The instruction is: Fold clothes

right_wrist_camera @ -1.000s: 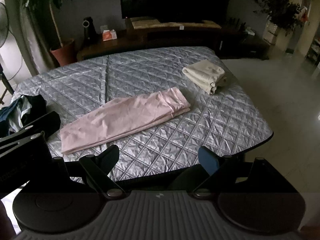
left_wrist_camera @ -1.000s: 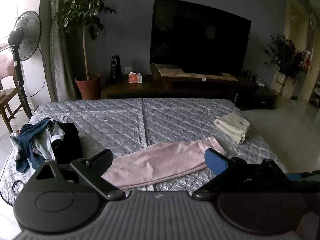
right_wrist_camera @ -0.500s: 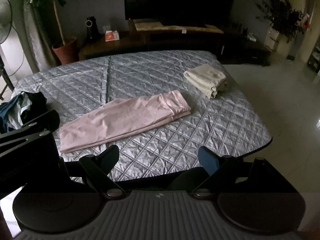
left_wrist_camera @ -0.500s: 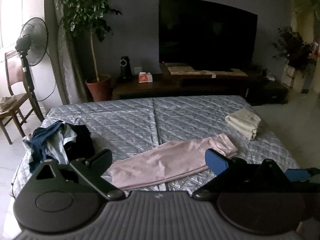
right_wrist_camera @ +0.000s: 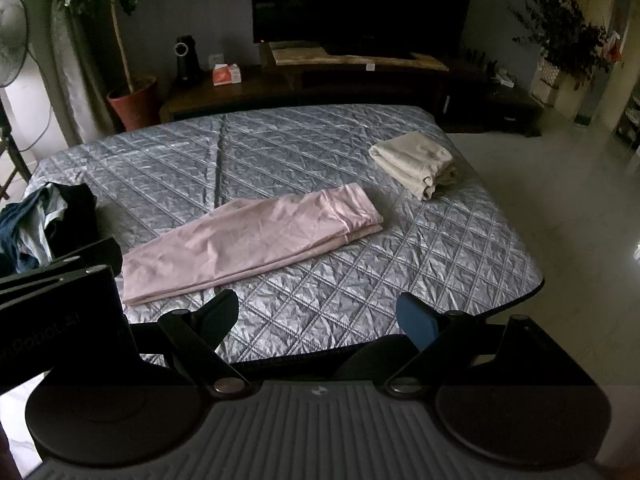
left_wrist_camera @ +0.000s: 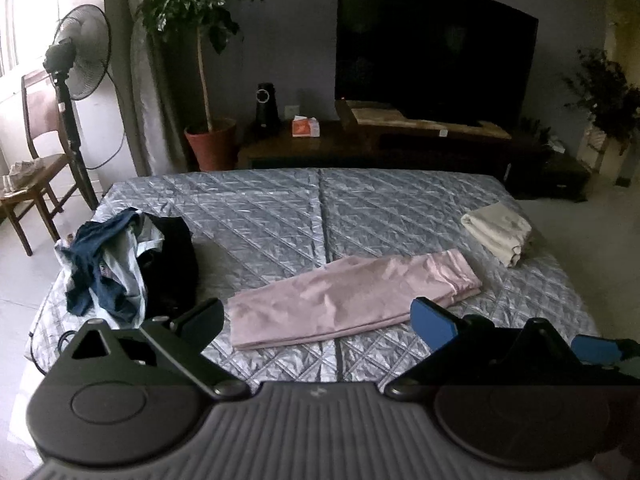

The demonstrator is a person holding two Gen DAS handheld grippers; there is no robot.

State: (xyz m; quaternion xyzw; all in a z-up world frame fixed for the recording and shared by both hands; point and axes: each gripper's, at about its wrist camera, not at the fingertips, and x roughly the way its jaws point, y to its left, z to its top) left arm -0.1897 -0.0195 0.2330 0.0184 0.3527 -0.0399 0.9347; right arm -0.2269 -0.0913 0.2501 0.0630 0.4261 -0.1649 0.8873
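A pink garment [left_wrist_camera: 352,296] [right_wrist_camera: 248,240] lies folded into a long strip on the grey quilted bed cover [left_wrist_camera: 272,216] [right_wrist_camera: 304,148]. A cream garment [left_wrist_camera: 498,232] [right_wrist_camera: 416,162] sits folded near the bed's right edge. A heap of unfolded blue, white and black clothes [left_wrist_camera: 128,260] [right_wrist_camera: 40,224] lies at the left. My left gripper [left_wrist_camera: 320,320] is open, held above the near edge just short of the pink strip. My right gripper [right_wrist_camera: 318,316] is also open and empty, over the near edge to the right of the strip's near end.
Beyond the bed stand a dark TV [left_wrist_camera: 432,44] on a low wooden cabinet [left_wrist_camera: 380,148], a potted tree [left_wrist_camera: 204,80], a standing fan [left_wrist_camera: 76,64] and a wooden chair [left_wrist_camera: 32,152]. Tiled floor [right_wrist_camera: 580,208] lies to the right of the bed.
Both grippers have drawn back and turned slightly left, so the bed and clothes shifted right and farther in view. The clothes themselves have not moved. Both grippers stayed open.
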